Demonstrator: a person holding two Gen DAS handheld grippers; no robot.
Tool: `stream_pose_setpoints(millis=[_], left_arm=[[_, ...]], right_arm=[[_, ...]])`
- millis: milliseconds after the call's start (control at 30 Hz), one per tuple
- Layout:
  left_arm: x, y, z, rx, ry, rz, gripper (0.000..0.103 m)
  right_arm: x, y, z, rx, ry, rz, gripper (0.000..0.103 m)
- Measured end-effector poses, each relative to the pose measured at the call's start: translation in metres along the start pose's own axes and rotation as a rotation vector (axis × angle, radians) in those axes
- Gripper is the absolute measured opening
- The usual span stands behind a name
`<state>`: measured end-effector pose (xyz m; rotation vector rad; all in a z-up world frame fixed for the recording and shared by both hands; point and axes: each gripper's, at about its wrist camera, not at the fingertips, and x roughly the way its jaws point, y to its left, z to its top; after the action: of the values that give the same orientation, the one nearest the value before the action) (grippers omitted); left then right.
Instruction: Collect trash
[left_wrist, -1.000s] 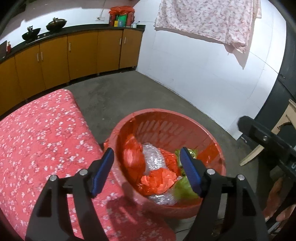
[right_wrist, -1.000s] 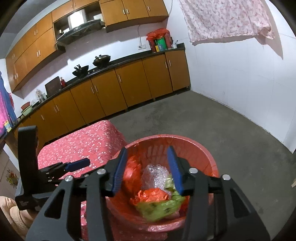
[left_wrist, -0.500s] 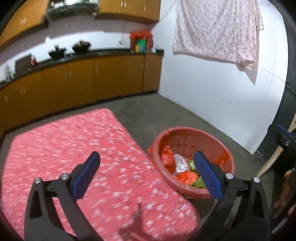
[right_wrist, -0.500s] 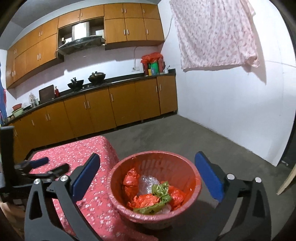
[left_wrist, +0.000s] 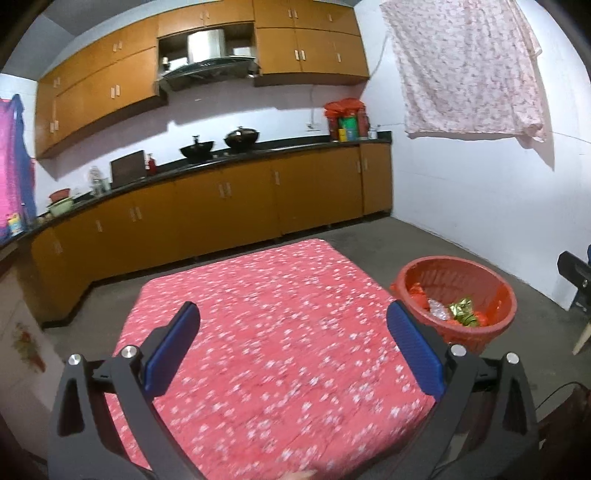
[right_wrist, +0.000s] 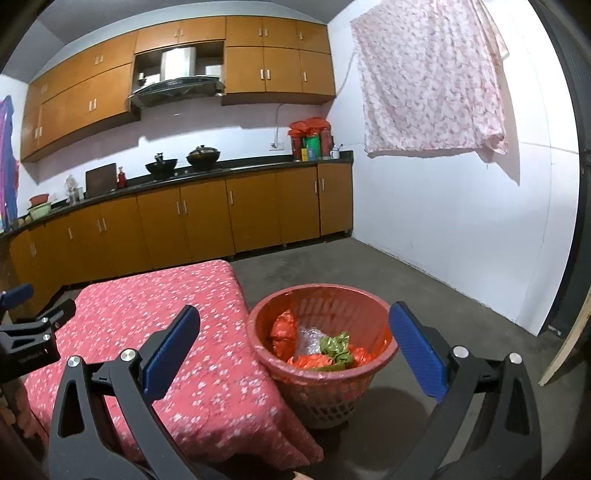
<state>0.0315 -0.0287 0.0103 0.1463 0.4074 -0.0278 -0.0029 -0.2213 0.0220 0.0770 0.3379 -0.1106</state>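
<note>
I judge the collecting nearly done: my left gripper (left_wrist: 291, 347) and right gripper (right_wrist: 293, 349) both gape wide and empty, the trash (right_wrist: 321, 349) sits in the red basket (right_wrist: 373, 373) at my one o'clock, and the floral tablecloth (left_wrist: 273, 332) shows nothing left.

A table with a red flowered cloth (left_wrist: 273, 332) fills the middle of the left wrist view. Behind it, toward 12 o'clock, brown cabinets (left_wrist: 229, 206) carry a dark counter with two black woks (left_wrist: 218, 146). At 2 o'clock a pink flowered sheet (left_wrist: 465, 70) hangs on the white wall.
</note>
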Motion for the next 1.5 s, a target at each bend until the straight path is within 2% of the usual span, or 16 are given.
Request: stream_pose_setpoints(millis=[400,733,1500], left_arm=[[-0.044,0.015,-0.028,-0.051,0.01,0.016,0.099],[-0.054,0.025,-0.042,-0.083,0.035,0.017,0.099],[-0.055,0.027,-0.054,-0.101,0.057,0.013,0.099]], right_arm=[[-0.031,0.028,-0.022,-0.057,0.0,0.019,0.101],[-0.038,0.032,-0.034,-0.045,0.024,0.021,0.101],[-0.041,0.033,-0.038,-0.041,0.028,0.009,0.101]])
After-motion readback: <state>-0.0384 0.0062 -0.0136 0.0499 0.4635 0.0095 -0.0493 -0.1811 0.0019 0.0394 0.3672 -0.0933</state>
